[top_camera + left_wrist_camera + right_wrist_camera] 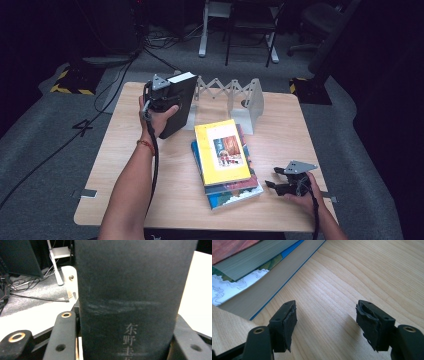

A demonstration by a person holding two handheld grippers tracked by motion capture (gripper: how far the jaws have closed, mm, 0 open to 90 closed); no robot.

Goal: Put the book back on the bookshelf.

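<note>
A thick black book (179, 102) stands tilted at the left end of the white folding book rack (235, 95). My left gripper (167, 97) is shut on it, and in the left gripper view its dark spine (132, 295) with pale printed characters sits between the two jaws. A stack of books topped by a yellow one (221, 151) lies flat mid-table. At the table's front right, my right gripper (271, 178) stands open just above the wood, jaws pointing at the stack. The right gripper view has its pads apart over bare wood (325, 322), with the stack's blue-edged bottom book (262, 293) ahead.
The rack's far end plate (250, 102) stands behind the yellow book. The wooden table (125, 170) has bare surface on its left side and front. Chairs and desk legs (240, 30) stand on the dark floor beyond, and cables trail left.
</note>
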